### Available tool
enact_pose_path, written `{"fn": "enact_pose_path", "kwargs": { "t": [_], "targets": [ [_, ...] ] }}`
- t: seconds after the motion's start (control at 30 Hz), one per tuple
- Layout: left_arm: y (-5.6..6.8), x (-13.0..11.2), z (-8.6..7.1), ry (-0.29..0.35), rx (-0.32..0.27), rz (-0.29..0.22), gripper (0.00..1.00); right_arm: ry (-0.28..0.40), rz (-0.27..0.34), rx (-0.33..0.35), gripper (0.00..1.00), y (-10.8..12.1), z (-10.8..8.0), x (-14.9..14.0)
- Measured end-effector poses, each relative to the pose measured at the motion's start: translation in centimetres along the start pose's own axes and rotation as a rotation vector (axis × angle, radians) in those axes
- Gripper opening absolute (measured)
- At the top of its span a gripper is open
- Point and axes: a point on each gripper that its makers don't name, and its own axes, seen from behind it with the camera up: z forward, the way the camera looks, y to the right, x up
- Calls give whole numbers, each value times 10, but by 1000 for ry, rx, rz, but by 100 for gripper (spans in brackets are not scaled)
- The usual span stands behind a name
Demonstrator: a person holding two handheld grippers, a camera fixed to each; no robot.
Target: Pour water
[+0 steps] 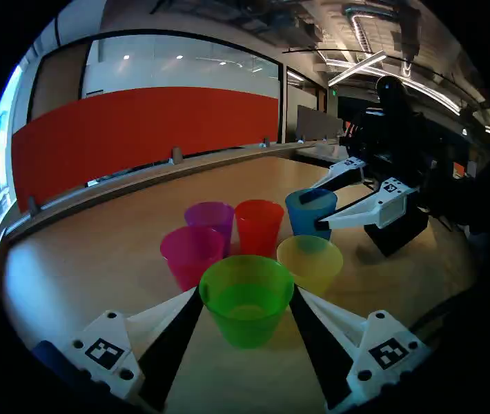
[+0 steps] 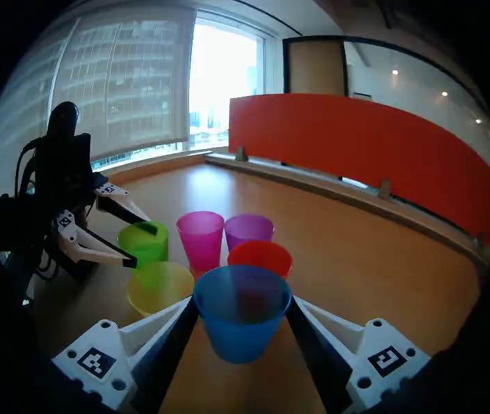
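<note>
The wooden surface [image 1: 107,255] spreads across the lower half of both views and carries a tight cluster of six plastic cups at frame centre. At the bottom centre of the left gripper view, the left hand-held gripper [image 1: 246,293] has its two fingers against opposite sides of the green cup [image 1: 246,314], apparently clamped on it. At the bottom centre of the right gripper view, the right hand-held gripper [image 2: 241,300] grips the blue cup [image 2: 241,328] the same way.

Both cups are likely light, thin-walled and somewhat springy, so a hard squeeze could ovalise the wall and slop any contents. Smooth plastic is also probably slippery. The best hold seems to be on the upper wall just under the rim, where the taper widens and resists sliding down (that is roughly where the fingers sit).

The cups are translucent, tapered and open-topped. Whether either one holds water is hard to tell. Behind the green cup, in the left gripper view, stand the yellow cup [image 1: 310,262], pink cup [image 1: 191,255], red cup [image 1: 259,224] and purple cup [image 1: 210,217], close together and upright.
</note>
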Motion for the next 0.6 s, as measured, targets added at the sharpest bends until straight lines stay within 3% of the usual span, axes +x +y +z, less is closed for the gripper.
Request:
{"fn": "enact_pose_path", "kwargs": {
  "t": [0.6],
  "targets": [
    [1, -11, 0, -56, -11, 21, 87, -34, -1, 20, 91, -3, 7, -17]
  ]
}}
